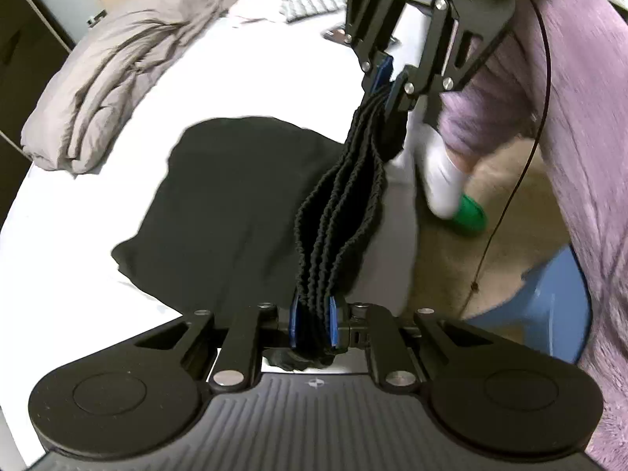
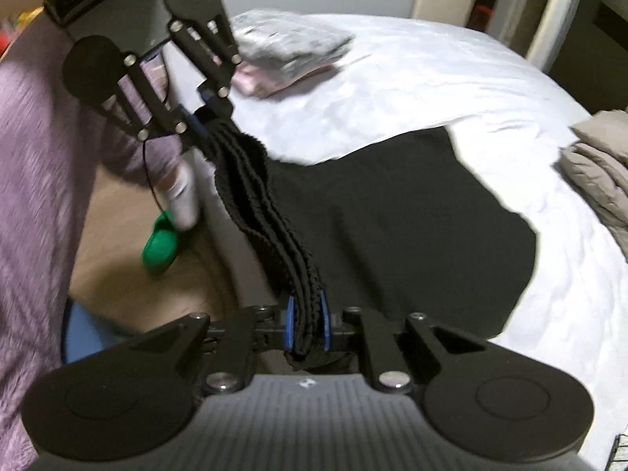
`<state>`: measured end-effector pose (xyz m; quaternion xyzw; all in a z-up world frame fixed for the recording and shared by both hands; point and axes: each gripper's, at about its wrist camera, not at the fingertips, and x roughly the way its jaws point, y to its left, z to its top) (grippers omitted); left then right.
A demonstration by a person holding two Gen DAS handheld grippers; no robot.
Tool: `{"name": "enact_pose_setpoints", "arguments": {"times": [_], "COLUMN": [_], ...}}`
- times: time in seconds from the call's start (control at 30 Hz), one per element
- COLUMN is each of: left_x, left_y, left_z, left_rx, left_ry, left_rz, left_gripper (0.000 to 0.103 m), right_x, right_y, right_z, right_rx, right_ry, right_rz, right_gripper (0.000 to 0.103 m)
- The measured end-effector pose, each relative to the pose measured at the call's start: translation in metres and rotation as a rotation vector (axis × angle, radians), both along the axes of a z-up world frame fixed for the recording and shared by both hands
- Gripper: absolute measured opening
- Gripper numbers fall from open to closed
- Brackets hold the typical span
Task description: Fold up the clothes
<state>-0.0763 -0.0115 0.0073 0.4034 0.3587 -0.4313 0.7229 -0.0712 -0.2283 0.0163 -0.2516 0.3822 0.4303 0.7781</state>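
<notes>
Holding a black garment by its ribbed waistband: left gripper and right gripper each clamp one end. Band spans between them along the bed edge; the rest trails onto the sheet beyond.

I see soft, dim indoor light; the white bed sheet glares nearly blown out, fisheye curving bends everything around it, and motion blur smears both views.
</notes>
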Motion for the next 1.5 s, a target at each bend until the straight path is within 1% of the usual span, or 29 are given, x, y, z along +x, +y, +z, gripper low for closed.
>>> {"name": "enact_pose_setpoints", "arguments": {"times": [0.17,0.27,0.37,0.5,0.63,0.87,1.0,1.07,1.13,1.2,1.27,1.3,1.33,1.37,1.4,1.5], "left_x": [0.052,0.087,0.124,0.168,0.209,0.272,0.291,0.299,0.305,0.311,0.313,0.314,0.314,0.313,0.313,0.306], "left_y": [-0.004,-0.006,-0.007,-0.006,-0.009,-0.013,-0.014,-0.011,-0.007,-0.002,0.003,0.005,0.007,0.009,0.011,0.015], "left_z": [0.019,0.025,0.027,0.017,0.004,-0.033,-0.057,-0.063,-0.064,-0.064,-0.064,-0.063,-0.061,-0.059,-0.056,-0.044], "left_rx": [-0.019,-0.035,-0.059,-0.07,-0.056,-0.054,-0.048,-0.064,-0.089,-0.114,-0.126,-0.129,-0.132,-0.135,-0.138,-0.145], "left_ry": [0.002,0.006,0.037,0.085,0.138,0.216,0.257,0.273,0.281,0.282,0.267,0.254,0.241,0.226,0.211,0.159], "left_rz": [0.007,0.041,0.076,0.1,0.105,0.134,0.161,0.187,0.222,0.262,0.303,0.325,0.348,0.369,0.388,0.434], "left_gripper": [0.013,0.013,0.013,0.013,0.013,0.013,0.015,0.021,0.026,0.029,0.041,0.043,0.043,0.048,0.05,0.051], "right_x": [0.056,0.092,0.13,0.172,0.212,0.274,0.299,0.304,0.31,0.314,0.317,0.317,0.316,0.314,0.312,0.306], "right_y": [0.0,0.004,0.005,0.008,0.013,0.016,0.016,0.014,0.011,0.006,0.0,-0.003,-0.005,-0.007,-0.008,-0.013], "right_z": [0.015,0.018,0.017,0.007,-0.014,-0.059,-0.083,-0.091,-0.097,-0.101,-0.103,-0.104,-0.103,-0.101,-0.099,-0.09], "right_rx": [0.008,0.0,-0.005,-0.009,-0.027,-0.024,-0.014,-0.01,-0.001,0.014,0.03,0.037,0.041,0.045,0.045,0.053], "right_ry": [-0.026,-0.032,-0.012,0.032,0.087,0.192,0.244,0.255,0.256,0.242,0.226,0.216,0.202,0.186,0.163,0.099], "right_rz": [-0.048,-0.076,-0.106,-0.139,-0.164,-0.237,-0.28,-0.297,-0.317,-0.356,-0.399,-0.422,-0.438,-0.453,-0.468,-0.514], "right_gripper": [0.015,0.015,0.015,0.015,0.015,0.015,0.016,0.017,0.021,0.03,0.034,0.037,0.038,0.039,0.042,0.046]}}
